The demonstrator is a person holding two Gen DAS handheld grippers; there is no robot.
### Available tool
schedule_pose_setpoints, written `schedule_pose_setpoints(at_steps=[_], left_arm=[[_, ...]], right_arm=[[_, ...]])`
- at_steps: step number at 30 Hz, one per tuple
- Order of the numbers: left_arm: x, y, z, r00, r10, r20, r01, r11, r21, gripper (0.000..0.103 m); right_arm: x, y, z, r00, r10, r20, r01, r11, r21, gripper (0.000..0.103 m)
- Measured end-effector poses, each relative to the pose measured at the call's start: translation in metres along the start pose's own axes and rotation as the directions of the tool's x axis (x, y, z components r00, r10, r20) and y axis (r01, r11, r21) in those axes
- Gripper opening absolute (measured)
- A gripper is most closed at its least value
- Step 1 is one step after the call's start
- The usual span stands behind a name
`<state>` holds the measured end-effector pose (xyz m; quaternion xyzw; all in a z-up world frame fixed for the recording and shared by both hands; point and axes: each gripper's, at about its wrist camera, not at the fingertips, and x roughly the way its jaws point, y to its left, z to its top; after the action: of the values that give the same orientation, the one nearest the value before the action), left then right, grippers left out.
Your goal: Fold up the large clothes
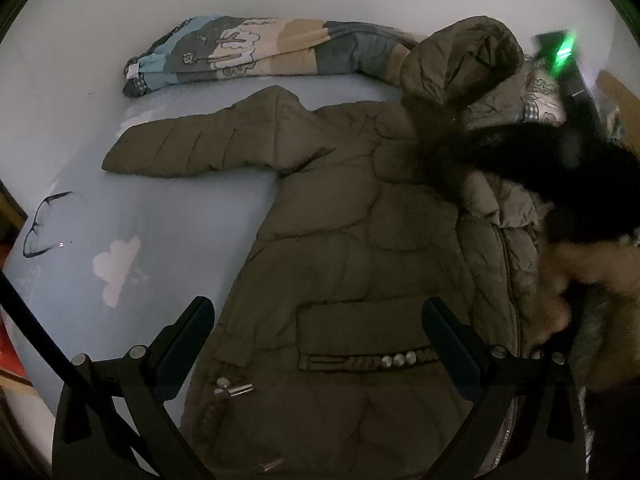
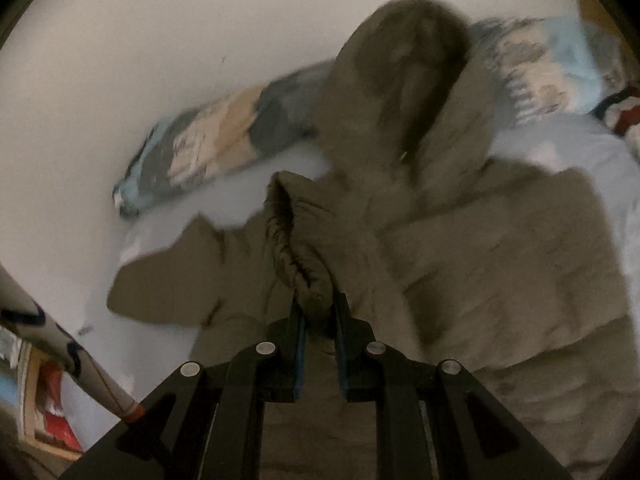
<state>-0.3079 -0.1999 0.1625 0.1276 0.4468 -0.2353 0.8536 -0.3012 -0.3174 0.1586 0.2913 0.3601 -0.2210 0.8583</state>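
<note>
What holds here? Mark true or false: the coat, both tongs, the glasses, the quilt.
1. The olive puffer coat lies spread on a light blue sheet. True.
2. The left tongs are clamped on the coat's belt. False: they stand open above the coat, gripping nothing.
3. The right tongs are shut on a gathered sleeve cuff. True.
4. A pair of glasses lies on top of the coat. False: it lies on the sheet, apart from the coat.
5. A rolled patterned quilt lies beyond the coat by the wall. True.
</note>
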Motion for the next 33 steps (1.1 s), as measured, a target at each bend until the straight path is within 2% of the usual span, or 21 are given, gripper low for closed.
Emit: schedule_pose_setpoints(at_steps=[1,2,3,5,6,8,10,11,12,15,17,18,20,22,23,24,27,29,32,33], left_arm=[[0.001,0.0,0.0,1.0,-0.002,-0.003,0.002,1.0,0.0,0.103],[0.001,-0.001,0.001,1.0,-0.005,-0.006,0.005,1.0,0.001,0.103],[0.001,-0.002,0.001,1.0,-0.007,-0.007,0.007,1.0,0.003,0.103],[0.001,-0.004,0.002,1.0,-0.012,-0.005,0.012,1.0,0.007,0.103],[0.001,-0.004,0.002,1.0,-0.013,-0.003,0.013,1.0,0.01,0.103],[0.001,-0.005,0.001,1.0,-0.012,-0.002,0.012,1.0,0.014,0.103],[0.003,-0.007,0.0,1.0,-0.013,-0.009,0.013,1.0,0.011,0.103],[0.004,-0.007,0.0,1.0,-0.014,-0.015,0.014,1.0,0.01,0.103],[0.005,-0.009,0.0,1.0,-0.016,-0.02,0.016,1.0,0.009,0.103],[0.008,-0.013,-0.001,1.0,-0.012,-0.029,0.012,1.0,0.018,0.103],[0.009,-0.016,-0.001,1.0,-0.005,-0.03,0.006,1.0,0.029,0.103],[0.011,-0.018,-0.002,0.999,0.001,-0.033,0.0,0.999,0.036,0.103],[0.015,-0.021,-0.003,0.999,0.006,-0.046,-0.004,0.999,0.042,0.103],[0.018,-0.024,-0.004,0.998,0.008,-0.061,-0.005,0.999,0.048,0.103],[0.019,-0.025,-0.004,0.998,0.009,-0.064,-0.006,0.999,0.049,0.103],[0.021,-0.025,-0.004,0.998,0.013,-0.067,-0.01,0.999,0.048,0.103],[0.022,-0.024,-0.003,0.997,0.015,-0.07,-0.012,0.999,0.044,0.103],[0.021,-0.024,-0.003,0.997,0.018,-0.07,-0.015,0.999,0.046,0.103],[0.023,-0.023,-0.004,0.997,0.025,-0.074,-0.022,0.998,0.05,0.103],[0.023,-0.023,-0.006,0.997,0.028,-0.077,-0.024,0.998,0.052,0.103]], right_arm=[[0.008,0.004,-0.005,1.0,0.0,-0.021,-0.001,1.0,-0.019,0.014],[0.02,0.007,-0.009,0.998,-0.005,-0.056,0.003,0.999,-0.04,0.019],[0.028,0.01,-0.014,0.997,-0.004,-0.076,0.0,0.999,-0.046,0.029],[0.035,0.016,-0.021,0.993,0.019,-0.114,-0.027,0.997,-0.073,0.042],[0.032,0.017,-0.022,0.993,0.031,-0.117,-0.041,0.995,-0.089,0.045],[0.016,0.016,-0.019,0.992,0.081,-0.101,-0.093,0.987,-0.128,0.046],[-0.009,0.006,-0.012,0.99,0.131,-0.053,-0.137,0.982,-0.129,0.051],[-0.023,-0.006,-0.007,0.992,0.126,-0.013,-0.127,0.985,-0.121,0.061],[-0.035,-0.02,-0.001,0.996,0.086,0.029,-0.082,0.991,-0.11,0.067],[-0.048,-0.063,0.013,0.989,-0.114,0.095,0.122,0.989,-0.08,0.067],[-0.045,-0.096,0.016,0.955,-0.284,0.084,0.29,0.955,-0.068,0.067],[-0.041,-0.118,0.016,0.924,-0.376,0.072,0.38,0.924,-0.047,0.067],[-0.033,-0.15,0.012,0.91,-0.414,0.017,0.414,0.91,-0.007,0.067],[-0.009,-0.173,0.005,0.902,-0.425,-0.083,0.428,0.904,0.024,0.067],[0.008,-0.183,-0.002,0.901,-0.41,-0.144,0.419,0.907,0.04,0.068],[0.013,-0.188,-0.008,0.904,-0.397,-0.162,0.409,0.911,0.048,0.069],[0.014,-0.192,-0.012,0.909,-0.39,-0.144,0.398,0.917,0.028,0.069],[-0.003,-0.191,-0.009,0.919,-0.365,-0.147,0.375,0.926,0.048,0.069],[-0.044,-0.182,-0.016,0.955,-0.279,-0.106,0.288,0.954,0.088,0.069],[-0.059,-0.177,-0.023,0.958,-0.264,-0.107,0.274,0.958,0.087,0.07]])
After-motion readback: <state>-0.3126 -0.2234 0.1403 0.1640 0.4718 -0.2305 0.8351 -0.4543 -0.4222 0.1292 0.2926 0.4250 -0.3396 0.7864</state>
